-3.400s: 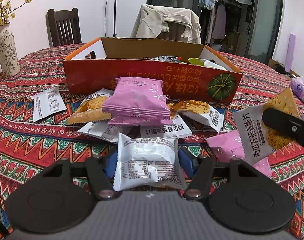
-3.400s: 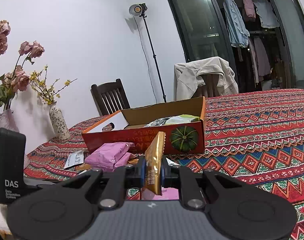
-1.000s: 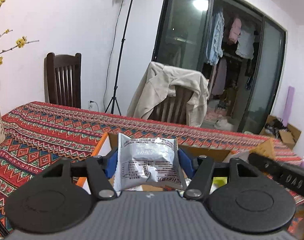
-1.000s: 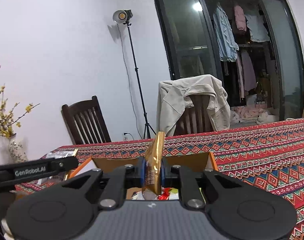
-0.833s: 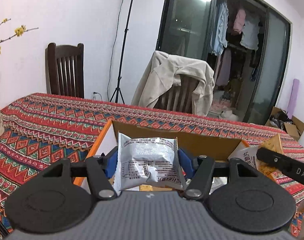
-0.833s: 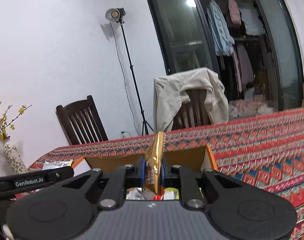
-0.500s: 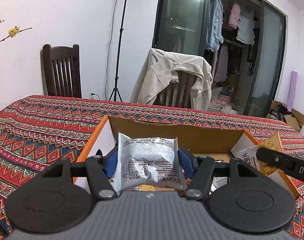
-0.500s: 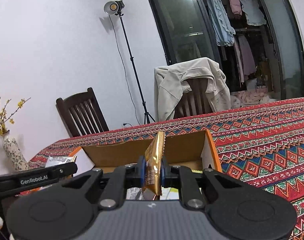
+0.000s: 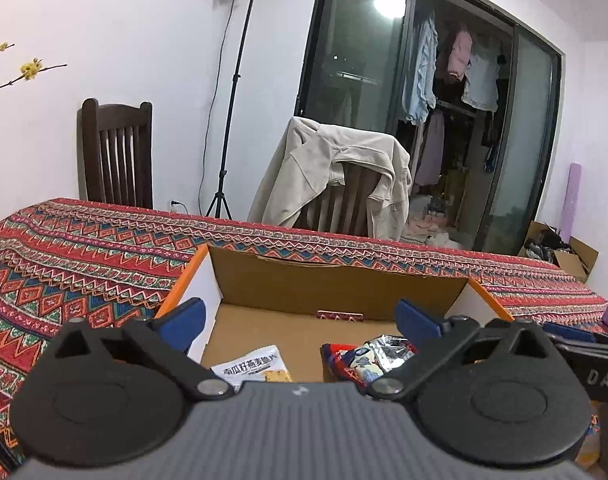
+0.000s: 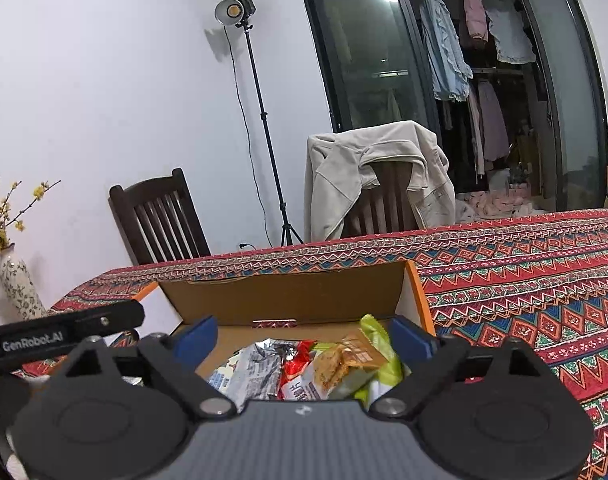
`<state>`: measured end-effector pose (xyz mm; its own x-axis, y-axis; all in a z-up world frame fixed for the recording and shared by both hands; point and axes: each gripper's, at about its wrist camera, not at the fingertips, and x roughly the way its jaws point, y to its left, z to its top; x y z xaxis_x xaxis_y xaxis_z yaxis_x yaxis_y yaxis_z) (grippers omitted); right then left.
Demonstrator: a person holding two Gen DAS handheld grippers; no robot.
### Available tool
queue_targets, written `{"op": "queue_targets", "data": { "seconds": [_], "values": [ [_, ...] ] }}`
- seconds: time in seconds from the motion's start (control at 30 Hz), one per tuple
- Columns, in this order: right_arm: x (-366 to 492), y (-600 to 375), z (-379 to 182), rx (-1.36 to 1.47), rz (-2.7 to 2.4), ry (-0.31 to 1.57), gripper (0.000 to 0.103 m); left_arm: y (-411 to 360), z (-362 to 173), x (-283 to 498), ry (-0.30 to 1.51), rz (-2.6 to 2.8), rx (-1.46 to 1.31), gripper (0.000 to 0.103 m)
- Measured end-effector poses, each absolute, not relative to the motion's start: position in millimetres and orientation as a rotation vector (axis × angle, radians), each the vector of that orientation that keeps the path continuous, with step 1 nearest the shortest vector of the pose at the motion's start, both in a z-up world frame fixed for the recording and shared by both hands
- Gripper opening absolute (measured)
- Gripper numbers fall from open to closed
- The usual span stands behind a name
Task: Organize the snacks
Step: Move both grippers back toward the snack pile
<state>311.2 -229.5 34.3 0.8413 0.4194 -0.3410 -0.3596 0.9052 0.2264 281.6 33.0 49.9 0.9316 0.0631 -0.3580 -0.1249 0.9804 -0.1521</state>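
L gripper & R gripper are being held over the cardboard box, jaws spread wide, nothing gripped. Snack packets are lying inside: white Chinese-lettered packet at L, gold cracker packet atop the R pile. "GenRobot.AI" and "DAS" are being shown on the grippers' sides.

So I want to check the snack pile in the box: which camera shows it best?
The right wrist view: the snack pile fills the space between its open fingers inside the cardboard box. The left wrist view catches only a white packet and a foil one.
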Motion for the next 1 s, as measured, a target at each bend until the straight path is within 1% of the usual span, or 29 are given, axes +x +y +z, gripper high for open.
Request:
{"op": "queue_targets", "data": {
  "seconds": [0.37, 0.57, 0.67, 0.8, 1.0],
  "values": [
    [297.4, -233.8, 41.8, 0.132, 0.401, 0.373, 0.103, 29.9, 68.0, 260.2, 0.337, 0.124, -0.169, 0.103],
    [270.5, -238.6, 58.0, 0.111, 0.377, 0.331, 0.103, 32.2, 97.3, 221.0, 0.282, 0.125, -0.211, 0.103],
    [251.7, -242.4, 64.6, 0.095, 0.379, 0.313, 0.103, 35.3, 102.0, 204.5, 0.282, 0.119, -0.232, 0.103],
    [228.4, -248.0, 63.6, 0.056, 0.389, 0.333, 0.103, 39.7, 94.7, 187.6, 0.317, 0.113, -0.233, 0.103],
    [199.8, -256.9, 43.2, 0.012, 0.407, 0.407, 0.103, 50.4, 68.2, 159.1, 0.390, 0.129, -0.200, 0.103]
  ]
}}
